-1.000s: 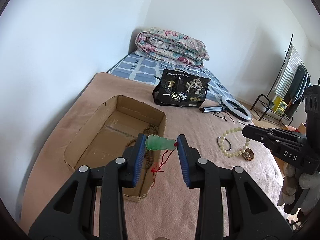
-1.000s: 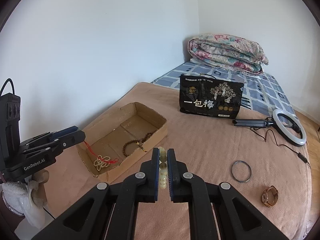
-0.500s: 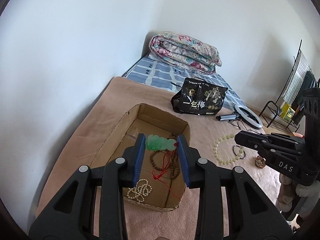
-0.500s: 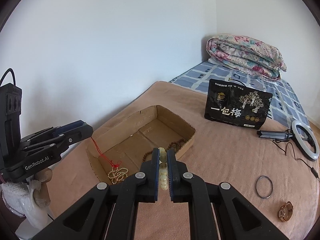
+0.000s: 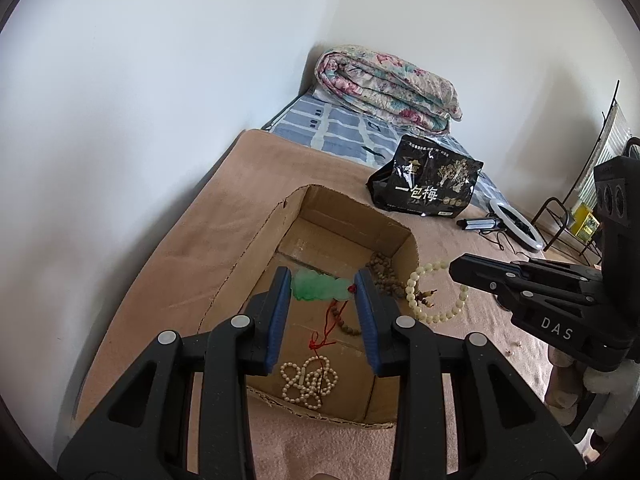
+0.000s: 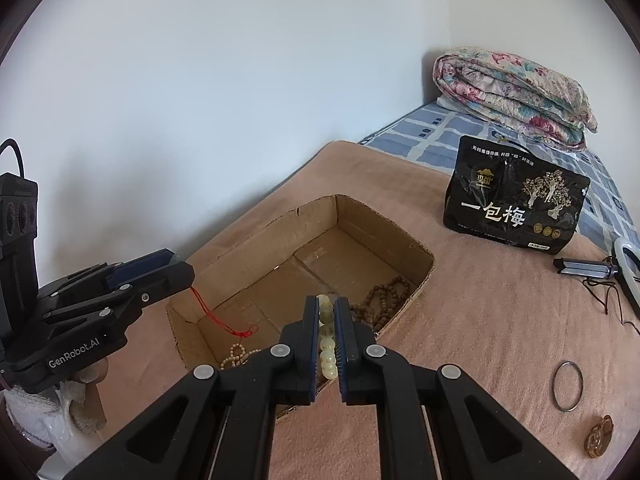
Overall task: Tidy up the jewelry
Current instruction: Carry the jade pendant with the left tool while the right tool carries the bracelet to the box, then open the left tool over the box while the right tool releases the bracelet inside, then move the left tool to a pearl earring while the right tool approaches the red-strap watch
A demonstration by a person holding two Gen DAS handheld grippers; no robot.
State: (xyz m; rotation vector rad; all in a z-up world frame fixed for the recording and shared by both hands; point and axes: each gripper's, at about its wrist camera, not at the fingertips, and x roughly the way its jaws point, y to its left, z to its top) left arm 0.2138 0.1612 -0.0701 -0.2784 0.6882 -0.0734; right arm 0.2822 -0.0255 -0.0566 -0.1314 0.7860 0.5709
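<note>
Left hand-held gripper point(image 5: 323, 289) pinches a green pendant point(image 5: 318, 287) over the cardboard box point(image 5: 256, 248) on the bed, red cord point(image 5: 326, 330) dangling inside. Right hand-held gripper point(image 6: 327, 312) clamps a pale bead bracelet point(image 6: 326, 330) above the box's near edge. Pearl strand point(image 5: 308, 382) and brown beads point(image 6: 380, 298) lie in the box.

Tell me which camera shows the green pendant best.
The left wrist view: the green pendant sits clamped between the left gripper pads, over the cardboard box. The right wrist view shows only its red cord hanging from that gripper into the box.
</note>
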